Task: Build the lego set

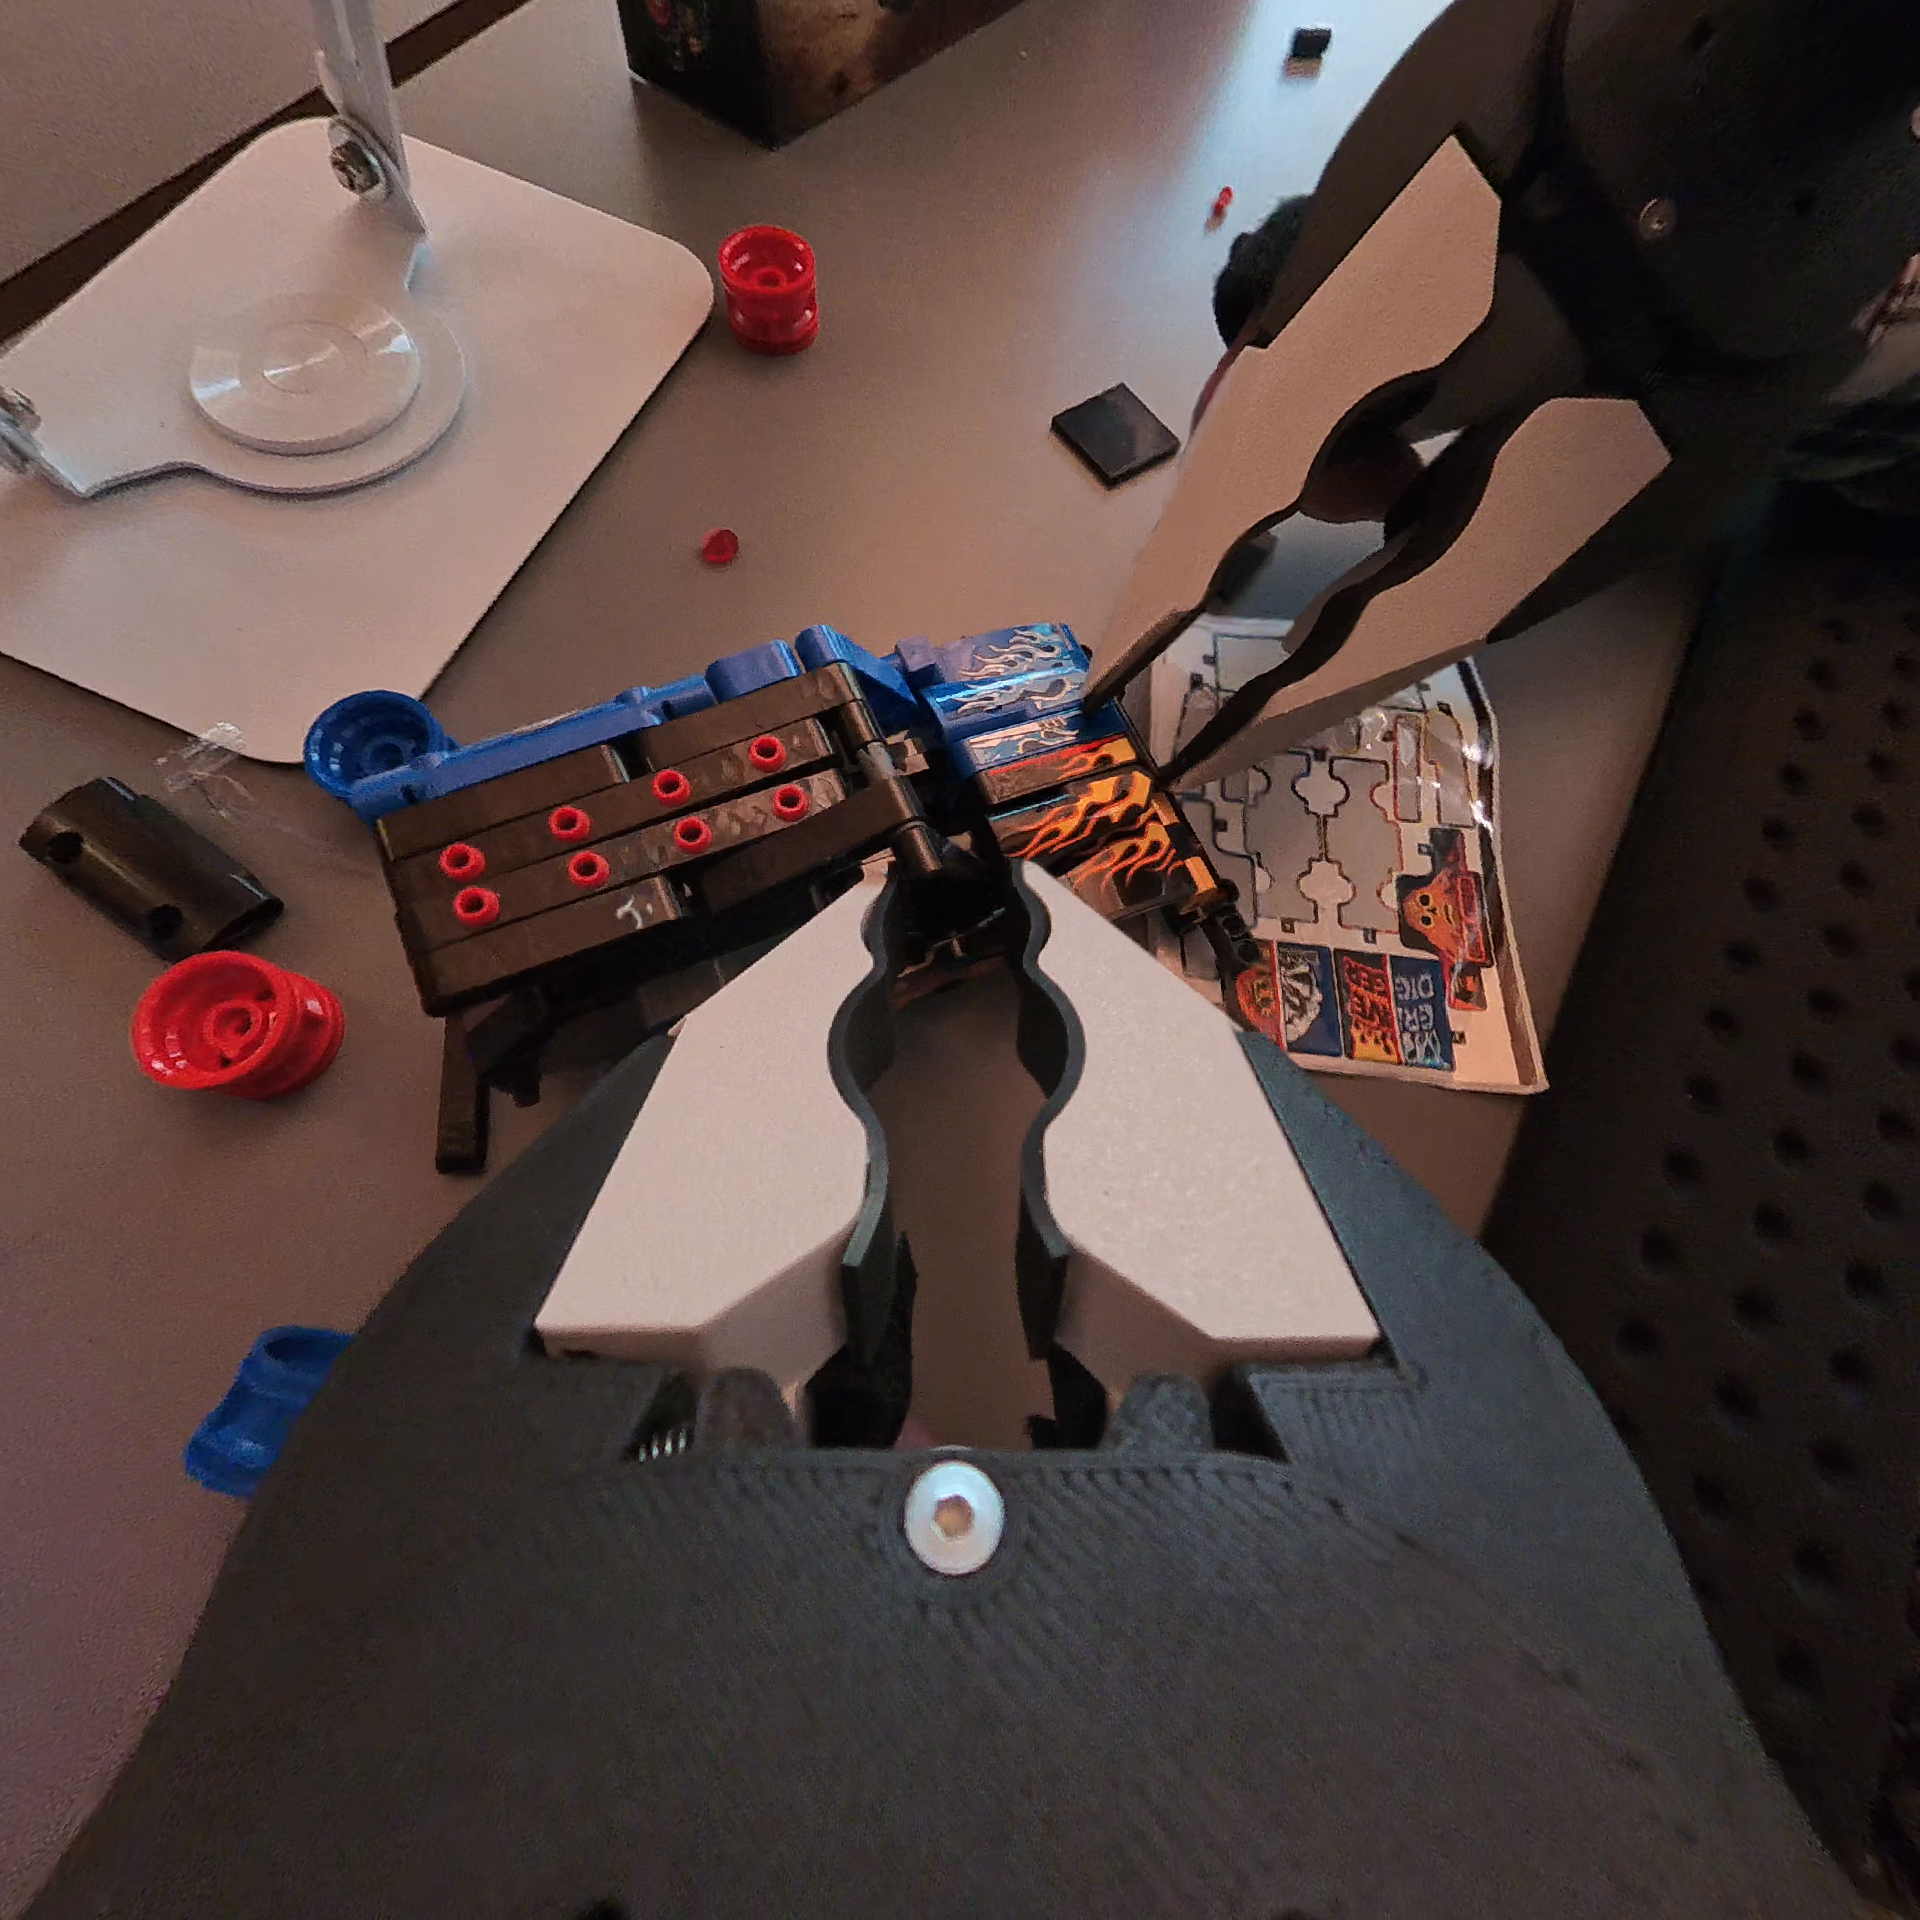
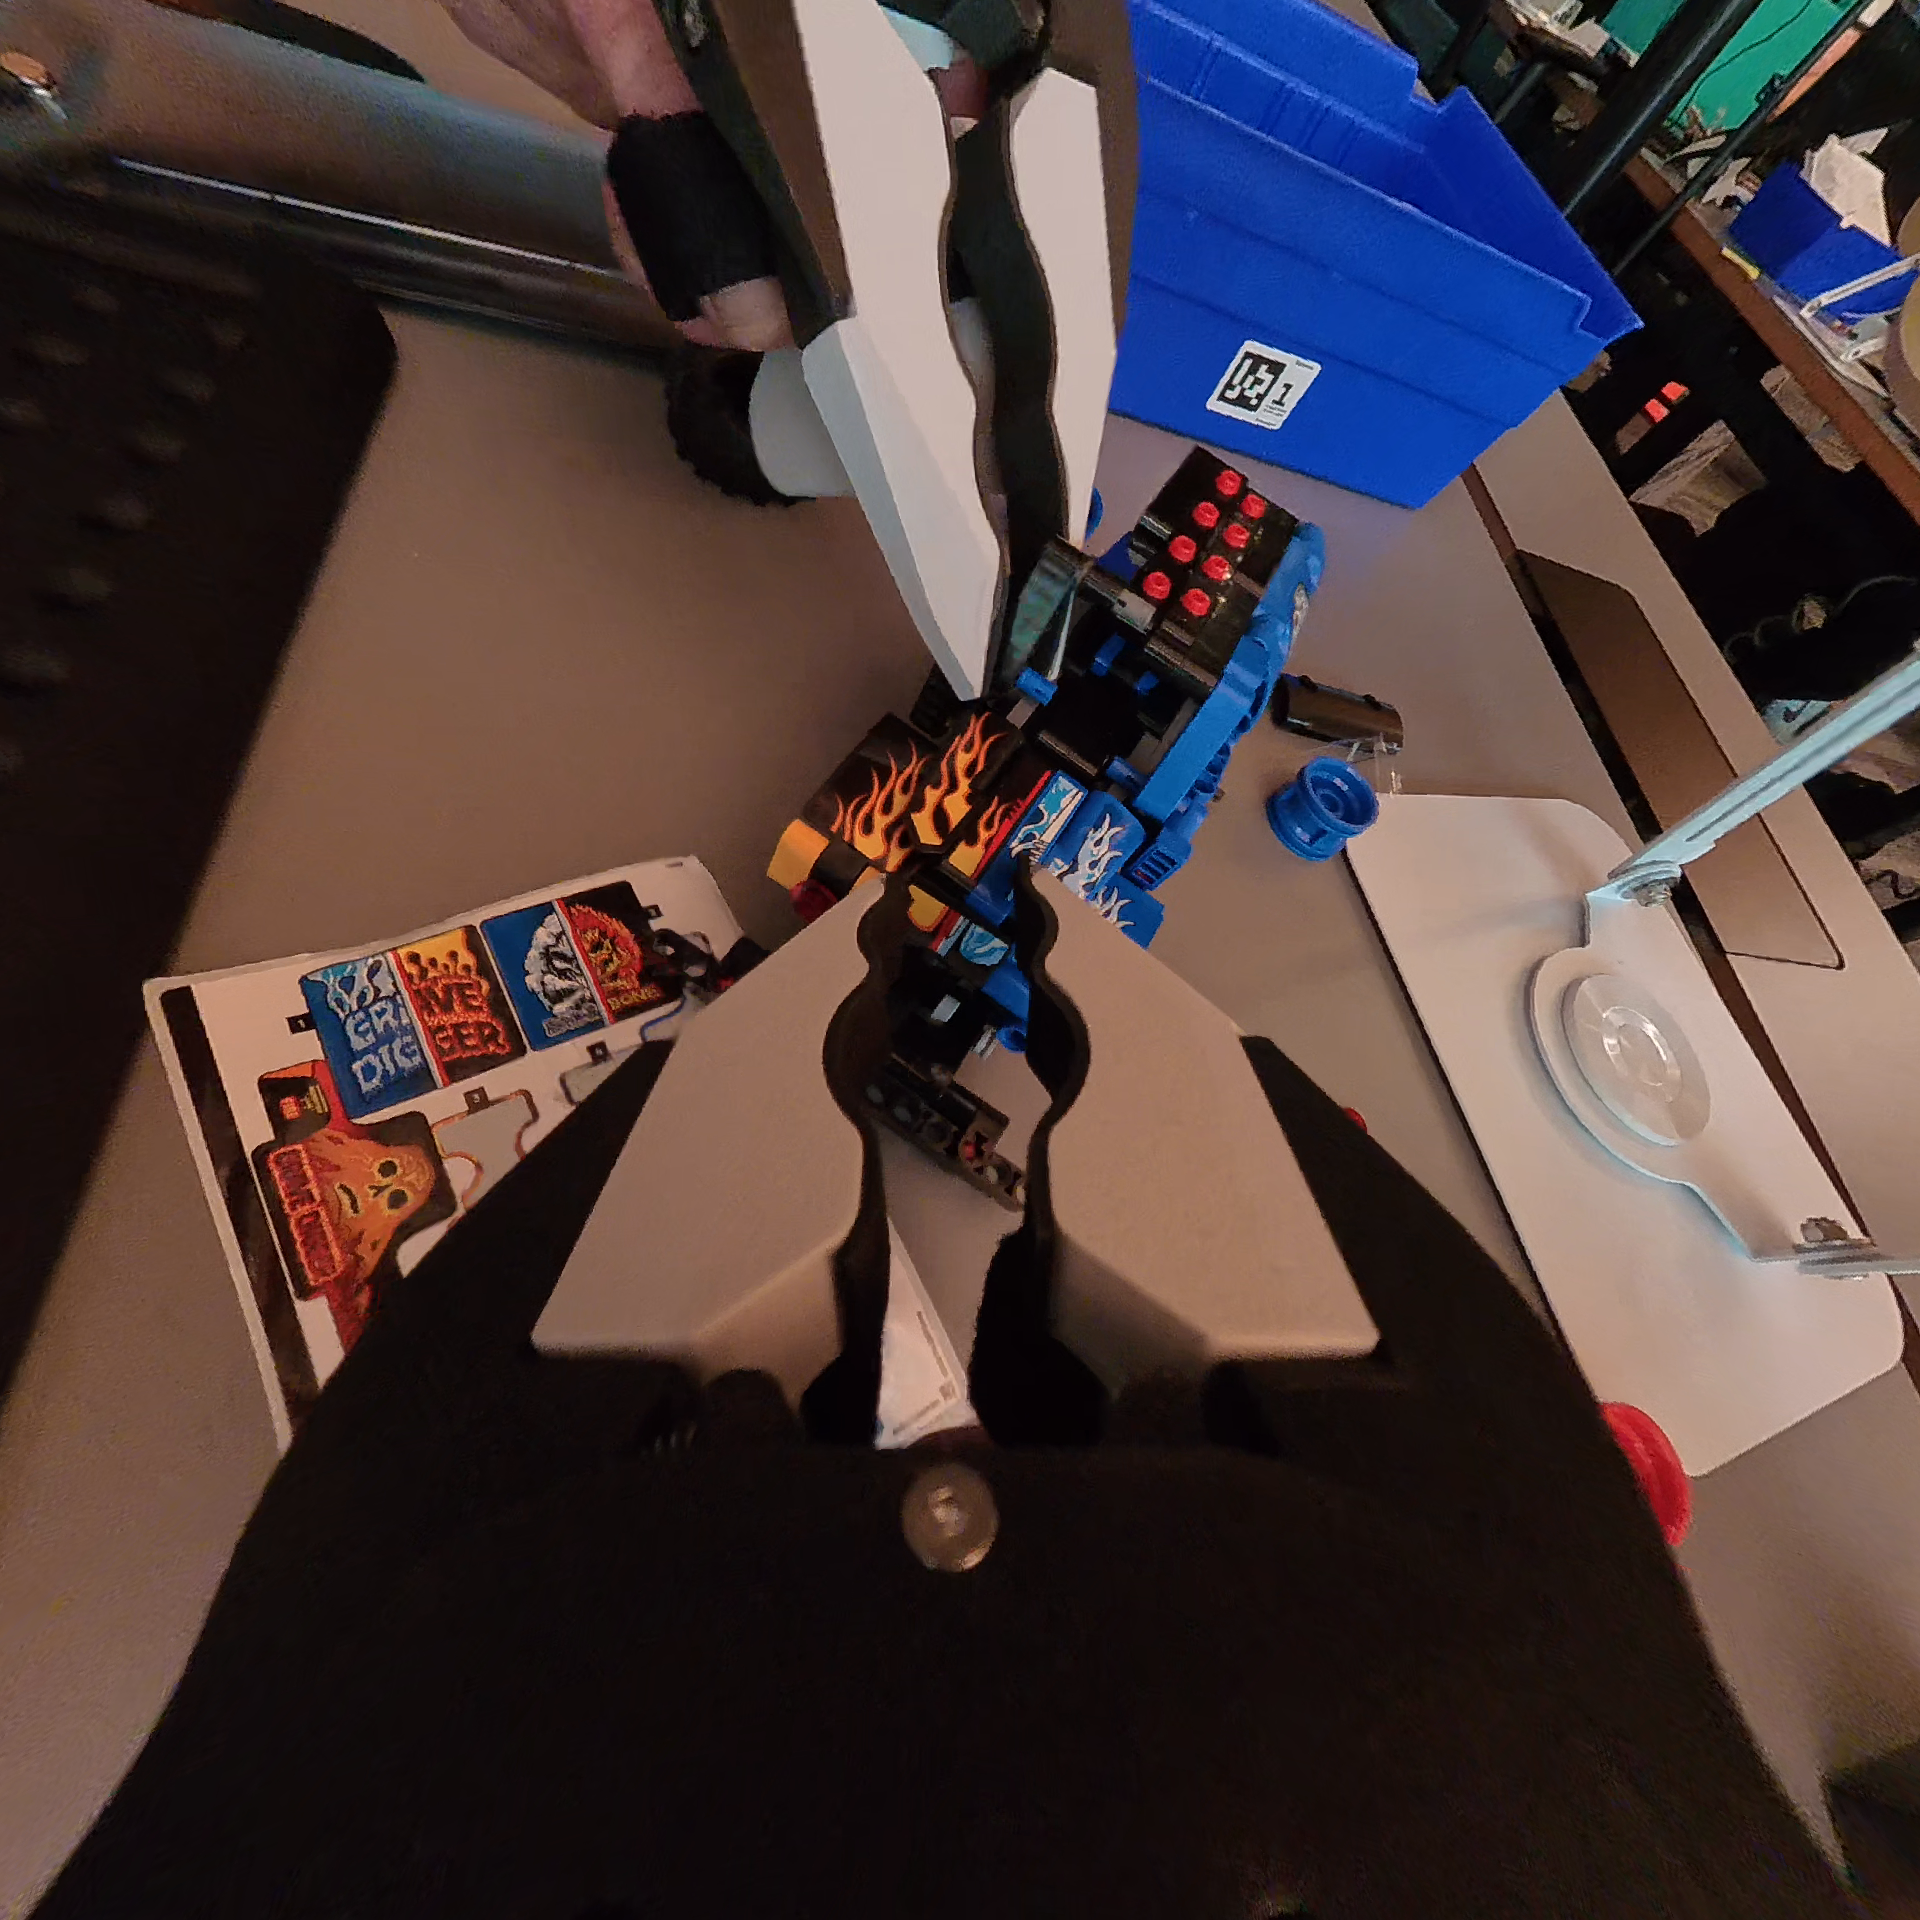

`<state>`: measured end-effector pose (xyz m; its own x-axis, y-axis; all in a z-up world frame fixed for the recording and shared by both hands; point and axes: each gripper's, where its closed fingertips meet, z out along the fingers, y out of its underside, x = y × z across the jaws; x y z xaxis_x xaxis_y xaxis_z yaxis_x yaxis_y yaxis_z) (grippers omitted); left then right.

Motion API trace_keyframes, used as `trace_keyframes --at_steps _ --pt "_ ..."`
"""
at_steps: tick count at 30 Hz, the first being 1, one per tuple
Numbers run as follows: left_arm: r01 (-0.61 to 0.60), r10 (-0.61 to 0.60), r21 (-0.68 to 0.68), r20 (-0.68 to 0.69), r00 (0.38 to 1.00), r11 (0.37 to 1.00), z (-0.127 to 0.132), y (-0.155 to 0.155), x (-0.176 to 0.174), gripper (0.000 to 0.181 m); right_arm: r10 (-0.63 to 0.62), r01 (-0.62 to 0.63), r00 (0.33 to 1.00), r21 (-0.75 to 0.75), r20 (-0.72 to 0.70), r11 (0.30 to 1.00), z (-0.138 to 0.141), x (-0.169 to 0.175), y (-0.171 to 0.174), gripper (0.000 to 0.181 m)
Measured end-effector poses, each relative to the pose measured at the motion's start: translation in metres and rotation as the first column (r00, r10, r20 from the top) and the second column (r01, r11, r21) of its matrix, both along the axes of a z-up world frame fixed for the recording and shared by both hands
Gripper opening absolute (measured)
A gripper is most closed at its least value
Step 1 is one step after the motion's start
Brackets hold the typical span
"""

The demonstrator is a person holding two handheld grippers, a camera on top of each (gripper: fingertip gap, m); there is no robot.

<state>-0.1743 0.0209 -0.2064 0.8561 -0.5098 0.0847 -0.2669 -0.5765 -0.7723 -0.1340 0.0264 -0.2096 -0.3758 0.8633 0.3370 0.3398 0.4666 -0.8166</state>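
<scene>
The half-built lego vehicle [image 1: 790, 821] is lain on the grey surface [image 1: 914, 343], beside the sticker sheet [image 1: 1361, 862]. It is grasped by the left claw [image 1: 940, 883] at its black middle and by the right claw [image 2: 951, 894] at the flame-stickered front. Red wheels [image 1: 237, 1023] are seen only in the left wrist view, a blue bin [image 2: 1351, 270] only in the right.

Left gripper [image 1: 940, 883] hides the lego model's [image 1: 665, 821] near edge.

Glossy plastic lego model [image 1: 790, 821]; glossy paper sticker sheet [image 1: 1382, 894]; matt table [image 1: 935, 436].
</scene>
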Motion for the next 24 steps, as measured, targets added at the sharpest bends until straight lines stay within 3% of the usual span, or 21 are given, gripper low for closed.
trace_keyframes --at_steps 7,10,12,15,20,22,24 --pt "-0.246 0.240 0.089 0.075 0.968 0.965 0.000 0.025 0.010 0.020 -0.112 0.109 0.994 0.097 0.018 0.989 -0.003 0.006 0.043 0.009" --pt "-0.266 0.263 0.114 0.042 0.964 0.957 0.002 0.032 0.017 0.021 -0.174 0.170 0.985 0.135 0.020 0.976 -0.004 0.007 0.061 0.007" --pt "-0.208 0.207 0.084 0.024 0.978 0.974 0.002 0.024 0.027 0.046 -0.207 0.195 0.977 0.181 0.051 0.964 -0.011 0.009 0.069 0.013" --pt "-0.185 0.194 0.147 -0.052 0.980 0.972 0.013 0.007 0.019 0.054 -0.209 0.190 0.975 0.202 0.074 0.961 -0.018 0.011 0.069 0.015" --pt "-0.156 0.240 0.261 -0.327 0.914 0.953 0.024 0.006 -0.033 0.075 -0.211 0.196 0.976 0.193 0.060 0.961 -0.012 0.009 0.067 0.021" --pt "-0.127 0.205 0.227 -0.362 0.909 0.965 0.018 0.010 -0.042 0.088 -0.216 0.200 0.974 0.195 0.065 0.960 -0.014 0.010 0.068 0.021" --pt "-0.103 0.144 0.137 -0.338 0.930 0.985 0.003 0.012 -0.041 0.091 -0.225 0.206 0.971 0.197 0.077 0.959 -0.017 0.010 0.070 0.022"
